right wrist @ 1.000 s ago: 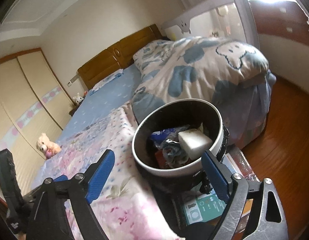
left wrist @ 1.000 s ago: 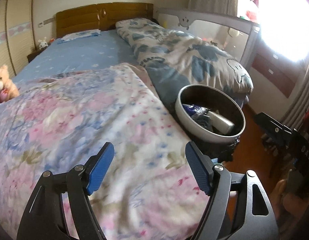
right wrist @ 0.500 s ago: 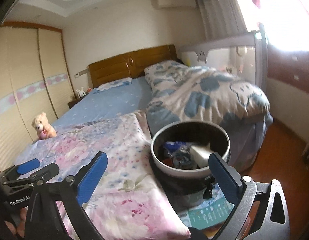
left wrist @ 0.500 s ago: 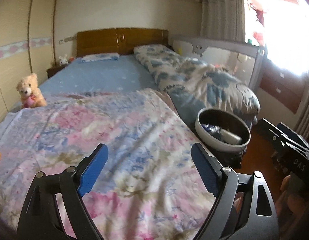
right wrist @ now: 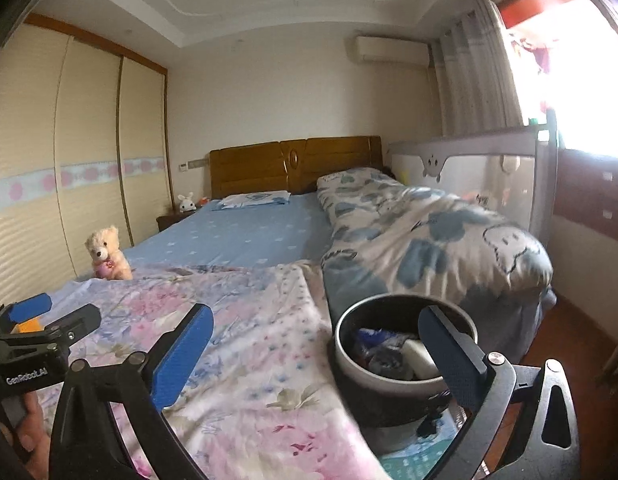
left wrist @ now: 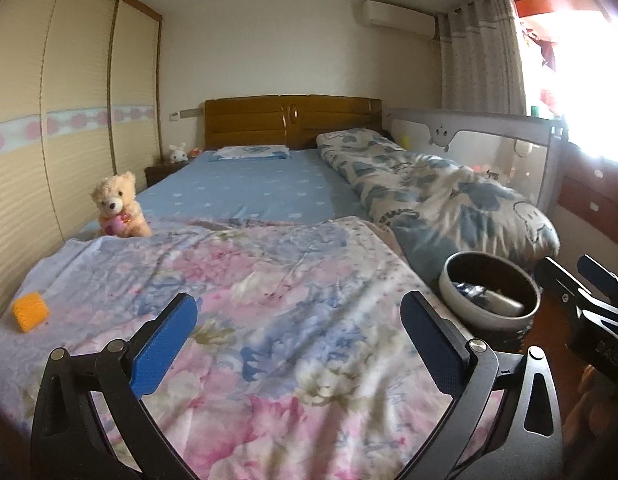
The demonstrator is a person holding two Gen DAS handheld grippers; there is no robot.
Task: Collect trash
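A round trash bin (left wrist: 449, 295) with a pale rim stands at the bed's right side, with wrappers and a white piece inside. In the right wrist view the bin (right wrist: 341, 345) sits low, just behind my right finger. An orange block (left wrist: 30, 312) lies on the floral blanket (left wrist: 269, 272) at the far left. My left gripper (left wrist: 299, 304) hangs over the blanket, its jaws opening with nothing between them. My right gripper (right wrist: 316, 315) is open wide and holds nothing. Each gripper shows at the edge of the other's view.
A teddy bear (left wrist: 117, 208) sits on the bed's left side near the wardrobe (left wrist: 69, 120). A blue-patterned duvet (left wrist: 449, 192) is heaped on the right by a grey bed rail (left wrist: 469, 132). Wooden floor (right wrist: 569, 344) runs right of the bin.
Both grippers drew back from the bin and tipped upward, so the whole room shows. Their jaws spread wider. The orange block and the teddy bear came into the left view.
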